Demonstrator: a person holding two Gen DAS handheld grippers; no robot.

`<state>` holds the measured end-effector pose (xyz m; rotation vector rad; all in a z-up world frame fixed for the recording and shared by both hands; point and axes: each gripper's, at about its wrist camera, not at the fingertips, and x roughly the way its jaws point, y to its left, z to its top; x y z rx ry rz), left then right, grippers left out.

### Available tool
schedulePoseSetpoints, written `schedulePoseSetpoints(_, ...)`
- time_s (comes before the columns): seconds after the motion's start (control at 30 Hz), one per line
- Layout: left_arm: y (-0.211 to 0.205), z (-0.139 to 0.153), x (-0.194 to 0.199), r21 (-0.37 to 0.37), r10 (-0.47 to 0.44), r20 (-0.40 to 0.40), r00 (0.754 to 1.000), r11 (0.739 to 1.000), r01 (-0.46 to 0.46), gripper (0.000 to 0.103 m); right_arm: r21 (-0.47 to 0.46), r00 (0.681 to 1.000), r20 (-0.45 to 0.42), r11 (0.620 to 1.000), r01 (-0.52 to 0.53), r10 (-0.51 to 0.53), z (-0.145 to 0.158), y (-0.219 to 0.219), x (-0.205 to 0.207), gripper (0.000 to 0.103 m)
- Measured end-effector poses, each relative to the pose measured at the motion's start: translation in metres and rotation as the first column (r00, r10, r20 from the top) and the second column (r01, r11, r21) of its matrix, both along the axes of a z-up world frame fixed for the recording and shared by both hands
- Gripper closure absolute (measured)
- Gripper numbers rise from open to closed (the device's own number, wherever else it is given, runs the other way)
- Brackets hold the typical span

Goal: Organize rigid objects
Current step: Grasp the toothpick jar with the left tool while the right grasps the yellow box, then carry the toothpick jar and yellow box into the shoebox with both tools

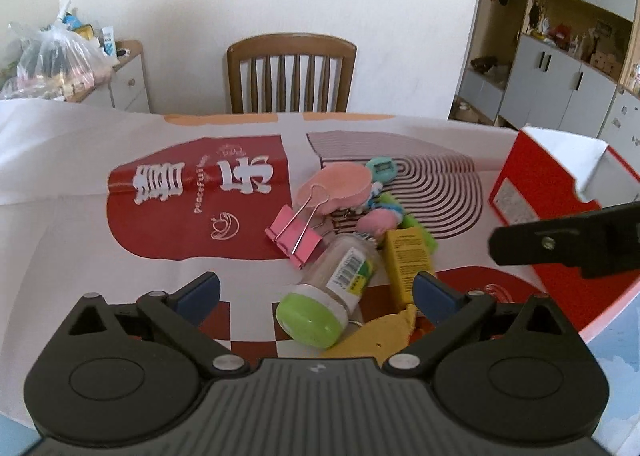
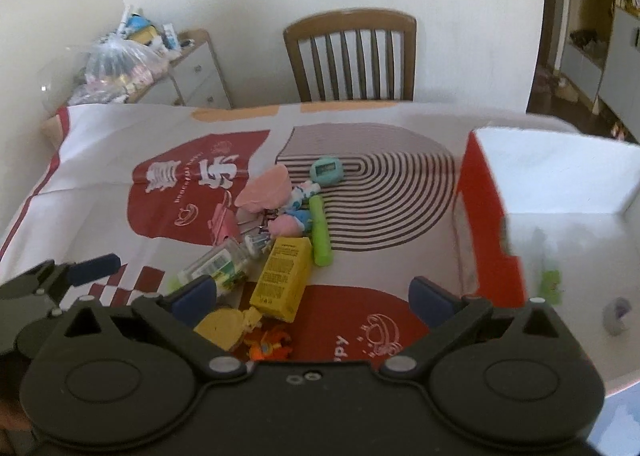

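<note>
A pile of small items lies mid-table: a clear jar (image 1: 340, 276) with a green lid on its side, a pink binder clip (image 1: 294, 240), a yellow box (image 1: 406, 260), a pink bowl (image 1: 340, 188) and a teal timer (image 1: 382, 168). My left gripper (image 1: 316, 292) is open, its pads standing wide on either side of the jar without touching it. My right gripper (image 2: 314, 296) is also open and empty, just in front of the yellow box (image 2: 284, 276) and left of the red box (image 2: 492, 236). A green marker (image 2: 320, 232) and an orange toy (image 2: 268, 344) lie nearby.
The red box has a white inside (image 2: 560, 184) with a few small things on its floor. A wooden chair (image 1: 292, 72) stands behind the table. The printed cloth (image 1: 160, 216) is bare on the left. A finger (image 1: 560, 240) of the right gripper crosses the left wrist view.
</note>
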<state>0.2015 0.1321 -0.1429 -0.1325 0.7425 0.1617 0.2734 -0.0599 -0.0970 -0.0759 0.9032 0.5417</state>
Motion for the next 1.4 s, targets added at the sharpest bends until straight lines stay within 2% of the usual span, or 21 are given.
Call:
schedulePoseSetpoints(0.13,0.005,-0.013,0.012,0.006,0.009,-0.041,0.999,1.000,-0.009,0.000,-0.015,0.999,-0.051,1.000,0.016,-0.017,-0.018,0.014,0.015,0.004)
schedulePoseSetpoints(0.27,0.008,-0.022,0.019,0.016,0.005,-0.047,0.999,1.000,-0.004,0.000,-0.031,0.995,-0.092,0.999,0.023,-0.026,-0.032,0.024,0.026,0.007)
schedulePoseSetpoints(0.47,0.013,-0.033,0.028,0.004,0.015,-0.075,0.997,1.000,-0.015,0.000,-0.092,0.994,-0.106,0.996,0.003,-0.013,-0.043,0.041,0.032,0.013)
schedulePoseSetpoints(0.53,0.013,-0.035,0.030,0.006,0.018,-0.078,0.997,1.000,-0.017,0.000,-0.106,0.993,-0.119,0.994,-0.001,-0.012,-0.047,0.044,0.035,0.020)
schedulePoseSetpoints(0.67,0.012,-0.039,0.035,0.006,0.010,-0.081,0.997,1.000,-0.010,0.001,-0.125,0.991,-0.130,0.992,-0.003,-0.014,-0.052,0.049,0.038,0.024)
schedulePoseSetpoints(0.73,0.010,-0.040,0.037,0.013,0.004,-0.081,0.997,1.000,-0.003,0.001,-0.134,0.992,-0.130,0.991,-0.009,-0.008,-0.053,0.053,0.039,0.030)
schedulePoseSetpoints(0.83,0.007,-0.043,0.039,0.016,-0.017,-0.092,0.996,1.000,0.019,0.011,-0.142,0.991,-0.137,0.990,-0.011,-0.009,-0.056,0.058,0.040,0.038)
schedulePoseSetpoints(0.97,0.000,-0.043,0.039,0.026,-0.039,-0.085,0.996,0.999,0.041,0.036,-0.146,0.991,-0.136,0.989,-0.013,-0.007,-0.057,0.063,0.039,0.044)
schedulePoseSetpoints(1.03,-0.003,-0.044,0.039,0.029,-0.056,-0.092,0.994,0.998,0.059,0.045,-0.148,0.991,-0.134,0.989,-0.011,-0.009,-0.058,0.064,0.040,0.046)
schedulePoseSetpoints(1.17,-0.006,-0.045,0.039,0.040,-0.055,-0.093,0.994,0.997,0.059,0.045,-0.140,0.992,-0.129,0.990,-0.006,-0.012,-0.058,0.062,0.041,0.051)
schedulePoseSetpoints(1.3,-0.005,-0.044,0.040,0.034,-0.054,-0.103,0.993,0.998,0.058,0.047,-0.109,0.990,-0.139,0.994,-0.004,-0.011,-0.055,0.058,0.041,0.069)
schedulePoseSetpoints(1.4,-0.006,-0.043,0.042,0.035,-0.055,-0.114,0.992,0.998,0.060,0.048,-0.103,0.991,-0.131,0.995,-0.002,-0.012,-0.051,0.056,0.039,0.073)
